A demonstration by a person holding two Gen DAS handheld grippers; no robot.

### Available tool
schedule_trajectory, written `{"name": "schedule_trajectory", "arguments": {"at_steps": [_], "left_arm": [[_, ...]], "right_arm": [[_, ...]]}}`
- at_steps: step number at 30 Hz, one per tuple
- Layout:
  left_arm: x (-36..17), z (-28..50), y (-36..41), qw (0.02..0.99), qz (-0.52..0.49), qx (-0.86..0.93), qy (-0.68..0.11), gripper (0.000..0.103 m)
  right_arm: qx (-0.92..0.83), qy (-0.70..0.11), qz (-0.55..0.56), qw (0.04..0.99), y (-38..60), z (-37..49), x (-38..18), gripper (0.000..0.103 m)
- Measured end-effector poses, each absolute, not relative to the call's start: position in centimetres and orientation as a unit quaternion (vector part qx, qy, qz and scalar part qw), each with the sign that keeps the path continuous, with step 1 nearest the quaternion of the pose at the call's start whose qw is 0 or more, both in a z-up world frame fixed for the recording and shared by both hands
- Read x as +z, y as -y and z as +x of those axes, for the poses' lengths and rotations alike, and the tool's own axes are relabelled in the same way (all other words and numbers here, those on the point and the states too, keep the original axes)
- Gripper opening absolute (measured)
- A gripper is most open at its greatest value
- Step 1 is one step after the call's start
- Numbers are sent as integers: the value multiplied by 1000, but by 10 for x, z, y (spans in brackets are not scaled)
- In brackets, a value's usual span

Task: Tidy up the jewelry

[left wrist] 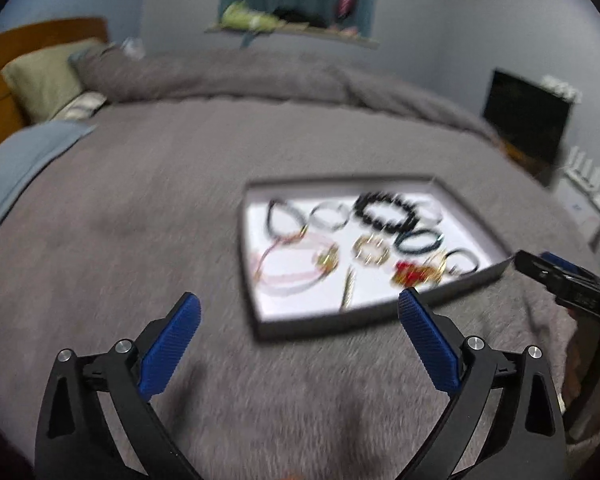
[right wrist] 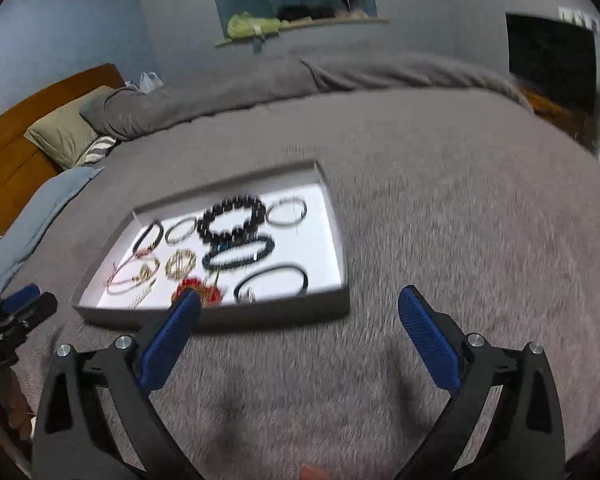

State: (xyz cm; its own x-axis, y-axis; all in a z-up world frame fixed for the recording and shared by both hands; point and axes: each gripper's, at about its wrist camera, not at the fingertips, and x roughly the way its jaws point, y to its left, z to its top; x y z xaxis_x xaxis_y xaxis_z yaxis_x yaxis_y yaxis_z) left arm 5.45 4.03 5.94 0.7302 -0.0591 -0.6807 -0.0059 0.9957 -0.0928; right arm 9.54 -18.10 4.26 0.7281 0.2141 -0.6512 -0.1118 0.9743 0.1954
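Observation:
A shallow grey tray with a white floor (left wrist: 340,324) (right wrist: 260,316) lies on the grey bed cover and holds several bracelets. Among them are a black bead bracelet (left wrist: 384,212) (right wrist: 232,220), a dark braided band (left wrist: 418,242) (right wrist: 240,256), a gold chain coil (left wrist: 370,252) (right wrist: 180,265) and a red and gold piece (left wrist: 412,272) (right wrist: 204,290). My left gripper (left wrist: 300,308) is open and empty, just short of the tray's near edge. My right gripper (right wrist: 300,304) is open and empty, at the tray's near right corner. Both views are blurred.
The grey bed cover (right wrist: 460,220) spreads all around the tray. Pillows (right wrist: 68,132) and a wooden headboard (right wrist: 16,148) are at the far left. A dark screen (right wrist: 552,60) stands at the far right. The right gripper shows at the left wrist view's right edge (left wrist: 560,284).

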Motion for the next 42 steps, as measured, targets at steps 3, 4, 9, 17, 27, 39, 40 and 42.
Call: {"name": "schedule_trajectory", "arguments": {"at_steps": [3, 4, 9, 17, 27, 39, 40, 42], "left_arm": [[58, 50, -35, 925, -43, -10, -378, 98], [57, 50, -33, 923, -41, -7, -381, 98], [51, 51, -23, 920, -15, 21, -391, 98], [57, 59, -16, 918, -44, 10, -394, 98], [57, 57, -13, 926, -50, -10, -375, 98], [53, 60, -12, 925, -33, 2, -378, 98], [53, 60, -12, 925, -33, 2, -379, 98], [53, 59, -11, 925, -31, 2, -379, 98]], "right_arm": [[91, -361, 61, 926, 178, 86, 42, 98], [84, -361, 49, 927, 176, 83, 42, 98], [50, -361, -5, 931, 162, 70, 44, 98], [58, -386, 6, 920, 159, 76, 53, 98], [71, -381, 0, 922, 151, 76, 53, 98], [71, -381, 2, 922, 152, 77, 51, 98], [69, -381, 1, 922, 152, 77, 51, 98], [69, -382, 0, 922, 152, 78, 50, 98]]}}
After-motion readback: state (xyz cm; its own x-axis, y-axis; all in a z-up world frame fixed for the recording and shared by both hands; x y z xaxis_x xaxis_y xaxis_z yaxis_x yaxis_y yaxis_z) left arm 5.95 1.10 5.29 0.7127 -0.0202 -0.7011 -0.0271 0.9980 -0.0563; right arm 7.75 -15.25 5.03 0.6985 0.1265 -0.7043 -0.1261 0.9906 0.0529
